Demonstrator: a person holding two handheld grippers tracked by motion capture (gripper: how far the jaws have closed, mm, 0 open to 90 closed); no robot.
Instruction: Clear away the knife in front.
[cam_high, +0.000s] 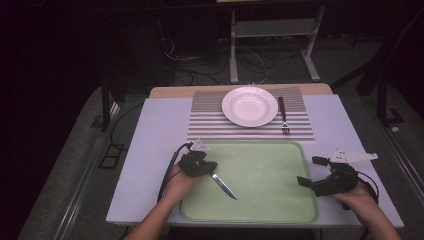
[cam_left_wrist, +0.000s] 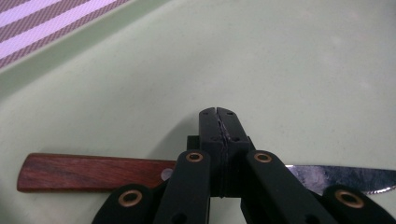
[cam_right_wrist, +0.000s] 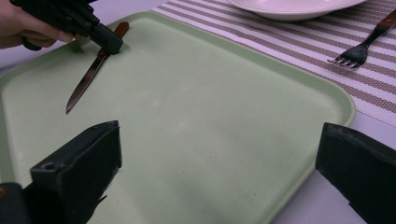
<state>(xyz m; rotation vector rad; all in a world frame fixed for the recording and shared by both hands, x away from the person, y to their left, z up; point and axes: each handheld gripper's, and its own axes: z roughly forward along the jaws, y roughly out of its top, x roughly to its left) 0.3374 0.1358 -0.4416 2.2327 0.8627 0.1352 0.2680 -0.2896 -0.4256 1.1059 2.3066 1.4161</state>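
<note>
Your left gripper (cam_high: 209, 170) sits over the near-left part of the green tray (cam_high: 270, 200), close to the tray's left edge, and its jaws are pressed together around the knife (cam_high: 223, 185) where the wooden handle meets the blade. In the left gripper view the jaws meet tip to tip, with the brown handle sticking out to one side of them and the serrated blade to the other. The knife lies on the tray floor with its tip pointing toward the tray's near edge and middle. Your right gripper (cam_high: 311, 172) rests at the tray's right edge, toward the near-right corner, with its jaws spread wide and nothing between them. Beyond the tray's far edge a striped placemat (cam_high: 210, 120) lies on the table (cam_high: 150, 150). A white plate (cam_high: 249, 106) stands at the middle of the mat, and a fork (cam_high: 283, 115) with a wooden handle lies just beside the plate toward the mat's right edge, prongs facing the tray.
</note>
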